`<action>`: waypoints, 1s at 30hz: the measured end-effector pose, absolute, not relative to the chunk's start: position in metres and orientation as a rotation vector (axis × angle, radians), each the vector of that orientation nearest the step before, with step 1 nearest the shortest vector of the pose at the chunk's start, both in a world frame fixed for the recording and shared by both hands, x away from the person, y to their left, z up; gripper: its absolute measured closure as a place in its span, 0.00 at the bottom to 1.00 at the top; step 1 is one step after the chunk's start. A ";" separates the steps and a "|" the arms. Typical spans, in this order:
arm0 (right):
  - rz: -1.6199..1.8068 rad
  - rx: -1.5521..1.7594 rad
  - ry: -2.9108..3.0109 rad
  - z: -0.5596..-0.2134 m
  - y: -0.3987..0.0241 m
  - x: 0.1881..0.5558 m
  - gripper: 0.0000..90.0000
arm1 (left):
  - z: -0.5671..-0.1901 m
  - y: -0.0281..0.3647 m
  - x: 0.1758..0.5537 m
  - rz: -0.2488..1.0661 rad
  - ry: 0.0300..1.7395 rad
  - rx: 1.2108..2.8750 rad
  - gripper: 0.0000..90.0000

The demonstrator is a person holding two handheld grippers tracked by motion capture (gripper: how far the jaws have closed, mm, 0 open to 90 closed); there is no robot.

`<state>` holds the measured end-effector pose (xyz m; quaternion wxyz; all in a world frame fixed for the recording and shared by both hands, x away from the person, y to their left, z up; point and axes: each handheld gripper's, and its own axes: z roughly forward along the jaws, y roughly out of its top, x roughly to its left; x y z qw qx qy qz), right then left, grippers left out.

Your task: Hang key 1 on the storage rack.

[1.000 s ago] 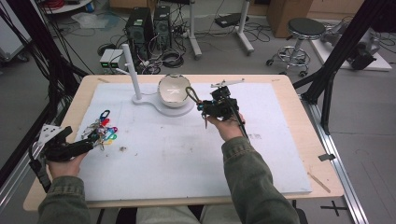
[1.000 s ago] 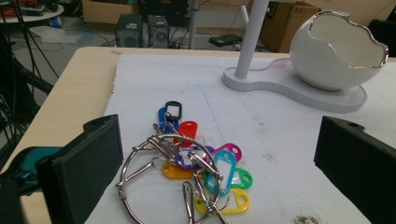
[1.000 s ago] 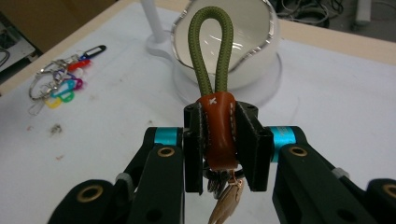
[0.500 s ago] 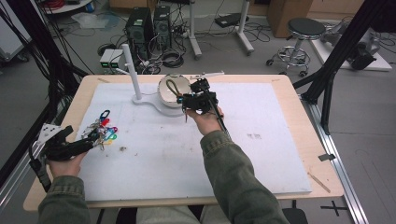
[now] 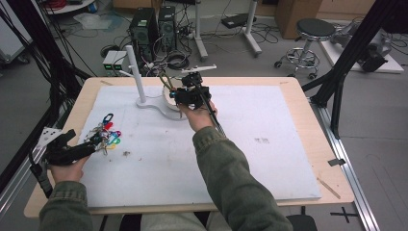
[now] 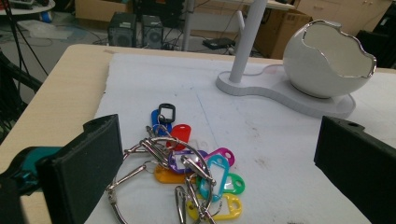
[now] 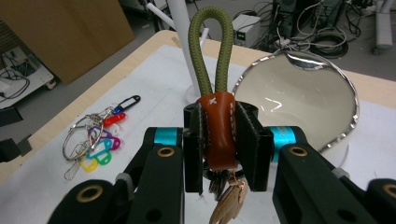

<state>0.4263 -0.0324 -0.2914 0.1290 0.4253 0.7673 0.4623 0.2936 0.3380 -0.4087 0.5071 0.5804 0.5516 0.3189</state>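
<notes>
The right gripper (image 7: 219, 140) holds its jaws clenched on a keychain's (image 7: 217, 130) brown leather sleeve — green loop up, keys below — just over the bowl (image 7: 299, 102). The left gripper (image 6: 219, 158), jaws released, rests on the desk (image 5: 298, 96) around a tag bunch (image 6: 196, 172) — not gripping.

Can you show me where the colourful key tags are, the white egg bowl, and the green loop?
Key tags (image 6: 205, 175), left gripper view, on the teal tag in the bunch.
Egg bowl (image 6: 322, 70), left gripper view, on its white outer wall.
Green loop (image 7: 210, 51), right gripper view, on the cord's left strand.
</notes>
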 end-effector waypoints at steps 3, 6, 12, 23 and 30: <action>1.339 1.223 2.235 -0.286 -0.023 0.432 0.82 | -0.409 0.339 0.294 0.766 1.333 1.394 0.02; 1.338 1.214 2.239 -0.282 -0.019 0.435 0.82 | -0.409 0.339 0.294 0.763 1.332 1.392 0.02; 1.337 1.207 2.250 -0.277 -0.007 0.442 0.82 | -0.409 0.339 0.295 0.753 1.333 1.395 0.02; 1.317 1.176 2.274 -0.269 0.016 0.453 0.82 | -0.411 0.337 0.297 0.739 1.328 1.401 0.02; 1.301 1.146 2.288 -0.261 0.031 0.455 0.82 | -0.411 0.338 0.297 0.736 1.322 1.399 0.02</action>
